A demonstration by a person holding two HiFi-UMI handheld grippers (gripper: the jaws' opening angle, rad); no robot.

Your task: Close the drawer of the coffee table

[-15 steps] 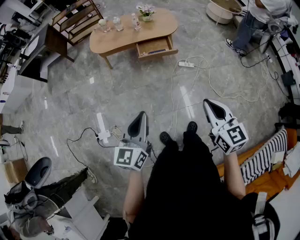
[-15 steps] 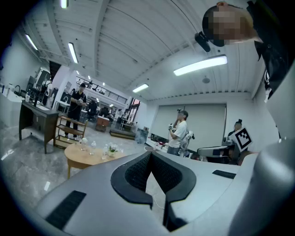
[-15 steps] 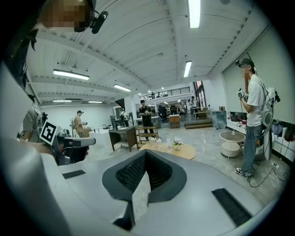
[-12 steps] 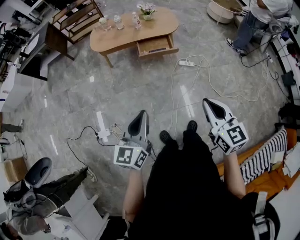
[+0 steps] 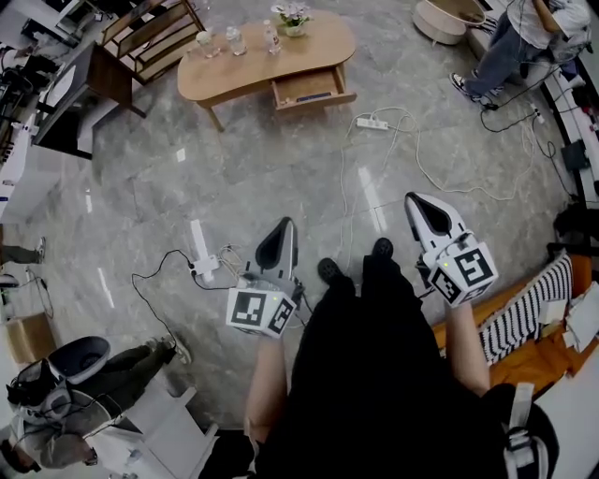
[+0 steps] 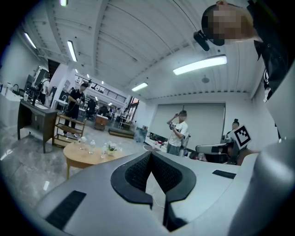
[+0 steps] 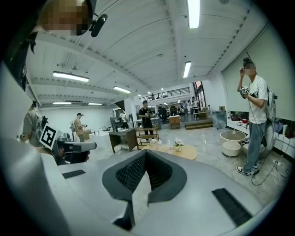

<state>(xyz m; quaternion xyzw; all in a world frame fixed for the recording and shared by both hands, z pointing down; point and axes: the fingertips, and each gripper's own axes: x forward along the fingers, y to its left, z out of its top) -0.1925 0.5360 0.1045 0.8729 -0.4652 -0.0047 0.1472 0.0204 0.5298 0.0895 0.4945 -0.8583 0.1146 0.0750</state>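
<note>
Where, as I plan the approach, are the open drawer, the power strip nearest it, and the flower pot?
open drawer [image 5: 309, 92]: head view, inside floor.
power strip [image 5: 372, 123]: head view, its white body.
flower pot [image 5: 294, 29]: head view, the pot itself.

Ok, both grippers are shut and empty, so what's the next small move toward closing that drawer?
Probably step forward toward the kidney-shaped wooden coffee table: its wooden drawer stands pulled out, well beyond the left gripper and right gripper, both shut on nothing. Mind the white power strip on the grey floor between.
</note>
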